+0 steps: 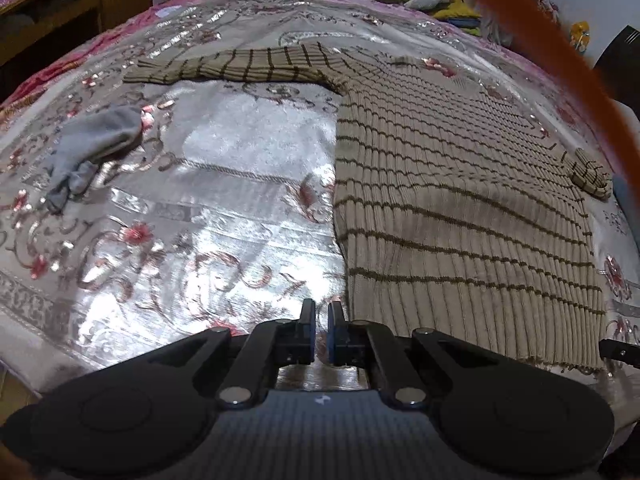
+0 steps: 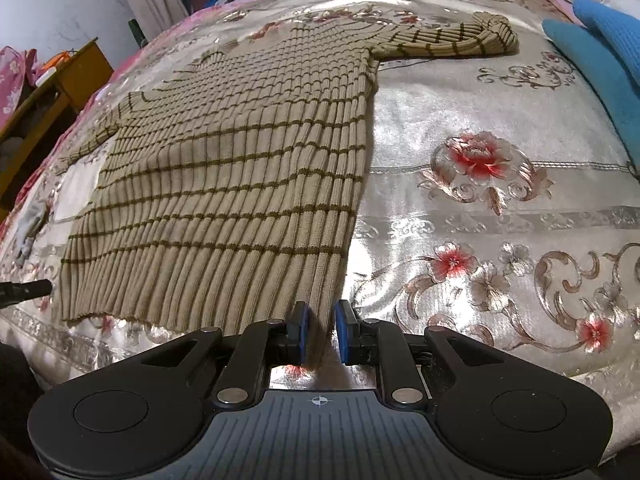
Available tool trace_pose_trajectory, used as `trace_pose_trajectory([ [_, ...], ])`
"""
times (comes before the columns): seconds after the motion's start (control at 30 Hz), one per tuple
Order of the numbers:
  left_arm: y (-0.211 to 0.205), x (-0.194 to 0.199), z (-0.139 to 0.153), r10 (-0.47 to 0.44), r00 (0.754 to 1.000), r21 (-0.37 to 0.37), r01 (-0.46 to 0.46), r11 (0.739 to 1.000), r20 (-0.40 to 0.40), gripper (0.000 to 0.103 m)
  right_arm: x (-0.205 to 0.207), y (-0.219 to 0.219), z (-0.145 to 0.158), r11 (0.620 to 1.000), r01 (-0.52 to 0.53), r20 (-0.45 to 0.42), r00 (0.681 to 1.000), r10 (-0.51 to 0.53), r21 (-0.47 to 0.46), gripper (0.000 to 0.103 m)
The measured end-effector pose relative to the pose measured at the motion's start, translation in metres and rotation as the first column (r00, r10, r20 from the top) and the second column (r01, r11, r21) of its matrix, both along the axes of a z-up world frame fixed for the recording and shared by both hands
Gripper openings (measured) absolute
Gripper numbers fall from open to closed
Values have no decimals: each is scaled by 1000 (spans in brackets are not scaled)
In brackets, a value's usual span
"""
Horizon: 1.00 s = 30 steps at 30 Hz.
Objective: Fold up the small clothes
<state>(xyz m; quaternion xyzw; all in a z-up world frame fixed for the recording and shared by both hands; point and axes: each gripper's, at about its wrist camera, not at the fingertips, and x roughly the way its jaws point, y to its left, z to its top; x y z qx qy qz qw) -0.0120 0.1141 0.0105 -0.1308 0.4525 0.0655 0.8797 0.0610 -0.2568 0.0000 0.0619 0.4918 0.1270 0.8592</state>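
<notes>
Striped sweater [image 2: 240, 168] lies flat on the bed [image 2: 500, 208].
Your left gripper [image 1: 321, 328] sits nearly closed and empty at its hem corner; your right gripper [image 2: 322, 330] narrowly straddles the other corner.

Beige ribbed knit sweater [image 2: 224, 168], thin dark-brown horizontal stripes. Silvery satin bedspread [image 2: 460, 216], pink-red floral scrollwork. Plain grey cloth [image 1: 90, 148]. Bright blue knit garment [image 2: 604, 60]. Blue pads [image 2: 341, 332] on black jaws.

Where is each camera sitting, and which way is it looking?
Left wrist view: sits on the left gripper, near the sweater's lower left corner, looking across the bed at a grey sock; only that gripper shows.
Right wrist view: sits on the right gripper, at the sweater's lower right corner, facing up the bed past a blue garment; only that gripper shows.
Both share the striped sweater and floral bedspread.
</notes>
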Motion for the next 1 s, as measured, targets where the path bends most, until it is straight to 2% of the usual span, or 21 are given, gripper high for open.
trace_pose_trajectory([
  [0.13, -5, 1, 10, -19, 999, -3, 19, 1000, 29, 14, -5, 1, 5, 1000, 10, 4, 1000, -10, -10, 17],
  [0.33, -33, 17, 17, -118, 990, 3, 118, 993, 77, 24, -5, 2, 24, 1000, 17, 58, 998, -16, -24, 17],
  [0.53, -71, 42, 8, -222, 973, -8, 223, 975, 69, 31, 4, 15, 27, 1000, -1, 80, 997, 2, -20, 17],
  [0.7, -93, 56, -7, -284, 959, 41, 282, 958, 26, 35, 12, 26, 15, 1000, -23, 48, 999, 23, -17, 17],
  [0.8, -94, 59, -18, -286, 958, 44, 286, 957, -8, 36, 14, 25, 8, 999, -20, 21, 1000, 20, -27, 17],
  [1.0, -84, 53, -22, -266, 964, 12, 266, 964, 2, 43, 14, 21, 4, 998, -30, -1, 1000, 30, -56, 17],
])
